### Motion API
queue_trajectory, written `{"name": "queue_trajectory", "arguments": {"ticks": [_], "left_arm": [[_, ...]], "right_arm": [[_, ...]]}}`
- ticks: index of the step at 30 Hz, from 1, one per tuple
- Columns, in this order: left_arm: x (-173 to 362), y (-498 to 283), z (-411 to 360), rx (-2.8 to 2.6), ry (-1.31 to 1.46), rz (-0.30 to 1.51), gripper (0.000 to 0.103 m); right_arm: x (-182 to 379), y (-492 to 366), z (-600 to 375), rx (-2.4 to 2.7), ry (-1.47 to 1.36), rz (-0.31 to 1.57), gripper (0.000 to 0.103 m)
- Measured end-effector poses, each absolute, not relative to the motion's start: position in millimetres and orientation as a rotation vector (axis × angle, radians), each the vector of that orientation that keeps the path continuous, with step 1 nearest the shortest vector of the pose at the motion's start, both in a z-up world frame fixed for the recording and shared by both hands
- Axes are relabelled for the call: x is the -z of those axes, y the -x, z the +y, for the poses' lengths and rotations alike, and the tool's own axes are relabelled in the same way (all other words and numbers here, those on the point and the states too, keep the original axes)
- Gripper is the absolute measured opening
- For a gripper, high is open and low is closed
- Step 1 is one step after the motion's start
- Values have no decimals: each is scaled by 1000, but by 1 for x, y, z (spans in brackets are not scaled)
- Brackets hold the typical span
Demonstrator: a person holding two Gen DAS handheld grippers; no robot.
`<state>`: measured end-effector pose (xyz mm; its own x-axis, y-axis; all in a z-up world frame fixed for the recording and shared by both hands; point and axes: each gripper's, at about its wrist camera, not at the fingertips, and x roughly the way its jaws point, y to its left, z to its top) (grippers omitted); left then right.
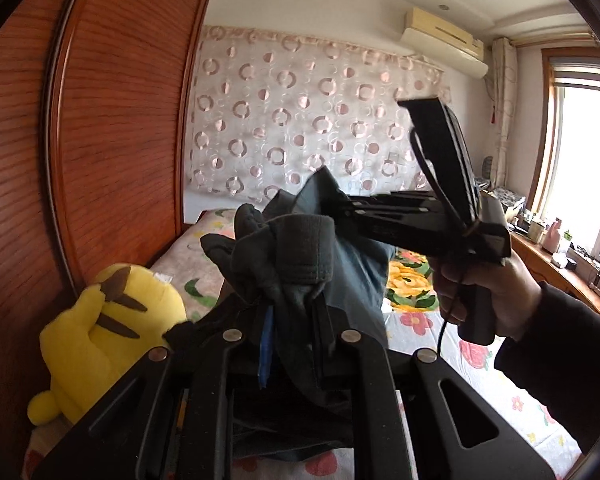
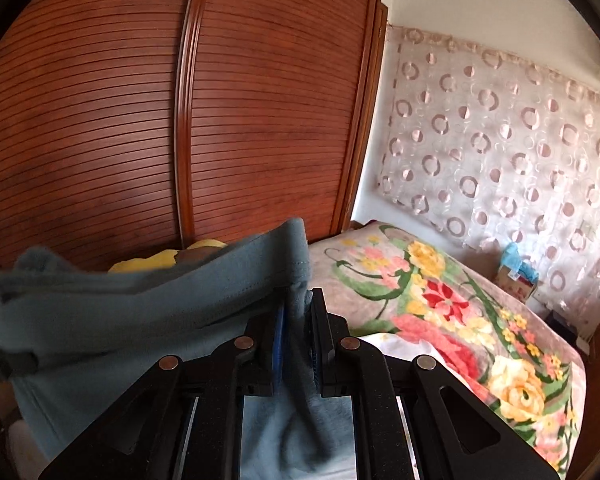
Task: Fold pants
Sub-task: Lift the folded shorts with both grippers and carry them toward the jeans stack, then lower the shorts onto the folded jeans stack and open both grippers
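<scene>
both tongs are pinching the grey-blue pants (image 2: 140,312) and holding them up off the flowery bed (image 2: 440,292), left gripper (image 1: 292,312) clamped on a bunched dark cuff, right gripper (image 2: 298,320) clamped on the waistband hem, yellow plush toy (image 1: 100,332) slumped at the bed's wardrobe-side edge.

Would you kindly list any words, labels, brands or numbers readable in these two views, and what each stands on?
None can be read.
Box beside the bed: print on it too small and blurred.
Air conditioner: no legible brand.
Pants, held in both grippers (left, right): no label showing.
Plush toy: white tag, blurred.
</scene>
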<state>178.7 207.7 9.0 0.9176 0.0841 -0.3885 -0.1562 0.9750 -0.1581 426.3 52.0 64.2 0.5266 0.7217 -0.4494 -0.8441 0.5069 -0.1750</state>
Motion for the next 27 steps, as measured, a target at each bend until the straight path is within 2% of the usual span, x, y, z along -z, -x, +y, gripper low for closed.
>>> {"name": "queue_trajectory", "arguments": {"ticks": [1, 7, 15, 21, 27], "left_arm": [[-5, -180, 208, -134, 188, 399, 16], [11, -177, 215, -174, 239, 429, 16], [23, -172, 218, -212, 256, 451, 21], [27, -169, 217, -221, 244, 470, 22], [17, -165, 212, -229, 209, 470, 28]], "right_arm": [[-63, -427, 56, -950, 407, 340, 20], [-60, -431, 55, -929, 382, 381, 20], [-49, -434, 15, -964, 362, 442, 20], [-33, -464, 15, -893, 357, 524, 20], [-44, -445, 14, -857, 314, 498, 20]]}}
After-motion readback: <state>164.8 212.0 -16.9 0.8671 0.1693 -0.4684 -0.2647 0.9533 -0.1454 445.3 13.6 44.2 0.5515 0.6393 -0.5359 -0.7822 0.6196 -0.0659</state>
